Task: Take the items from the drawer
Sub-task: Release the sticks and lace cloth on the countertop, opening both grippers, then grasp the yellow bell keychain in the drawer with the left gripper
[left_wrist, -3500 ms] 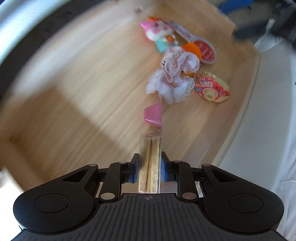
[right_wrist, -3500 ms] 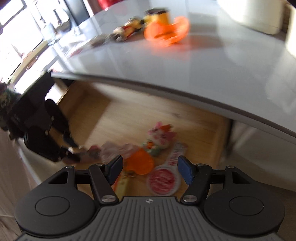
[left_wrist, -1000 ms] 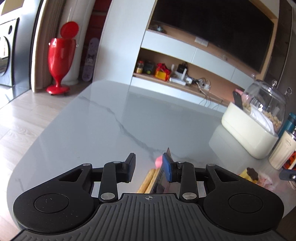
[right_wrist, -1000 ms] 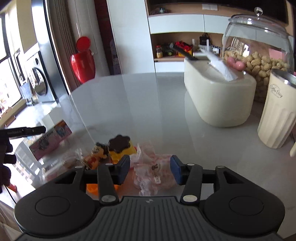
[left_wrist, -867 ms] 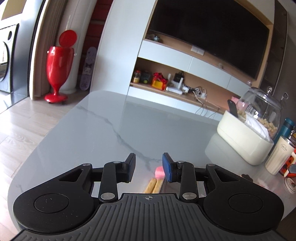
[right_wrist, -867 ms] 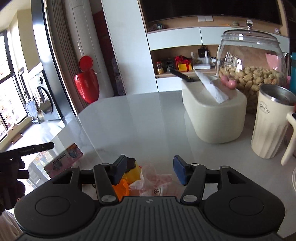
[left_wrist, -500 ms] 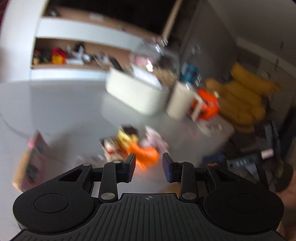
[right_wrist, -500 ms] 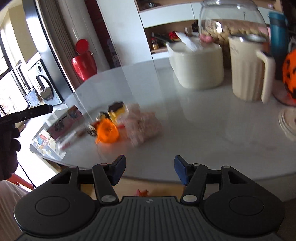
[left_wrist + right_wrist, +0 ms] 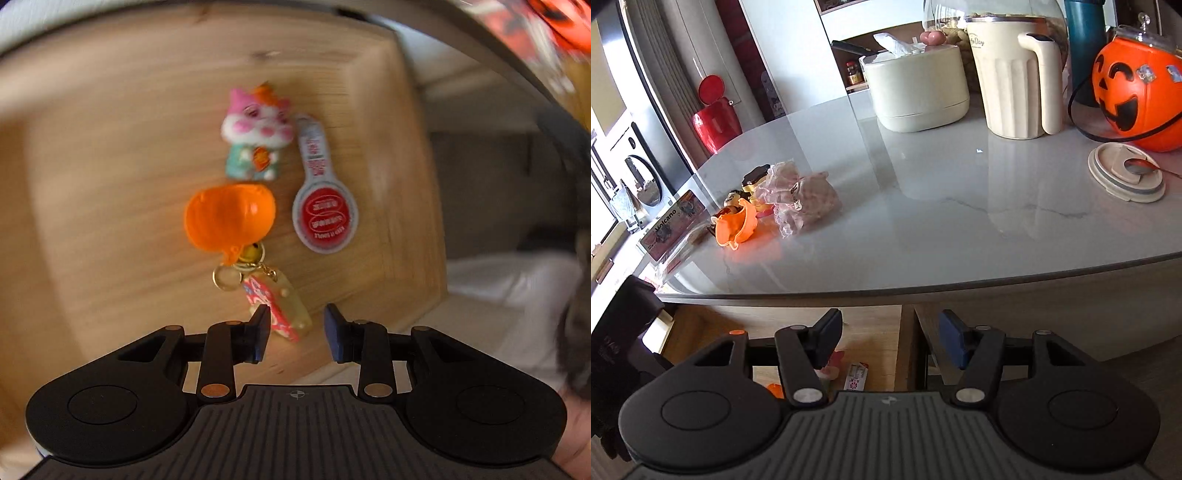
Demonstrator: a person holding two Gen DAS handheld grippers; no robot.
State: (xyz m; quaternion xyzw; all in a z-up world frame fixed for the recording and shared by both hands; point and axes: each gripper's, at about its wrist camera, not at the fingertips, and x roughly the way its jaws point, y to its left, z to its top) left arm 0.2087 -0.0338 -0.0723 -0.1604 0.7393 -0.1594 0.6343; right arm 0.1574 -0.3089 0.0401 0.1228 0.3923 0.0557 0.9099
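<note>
left gripper parted and empty, tipped down into the drawer, keychain right off its tips, long axis slanting away toward the orange ball. right gripper also empty, jaws apart, out at the table edge, so left is nearer

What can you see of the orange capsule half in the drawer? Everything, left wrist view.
The orange capsule half is translucent orange plastic, a rounded shell with a small hinge tab at its lower edge, slightly blurred. It lies on the wooden drawer floor, just below the pink cat figure and left of the red-and-white tag. Its tab overlaps the gold bell and ring of the keychain; whether they touch is unclear. The open left gripper hangs short of it, not touching.
</note>
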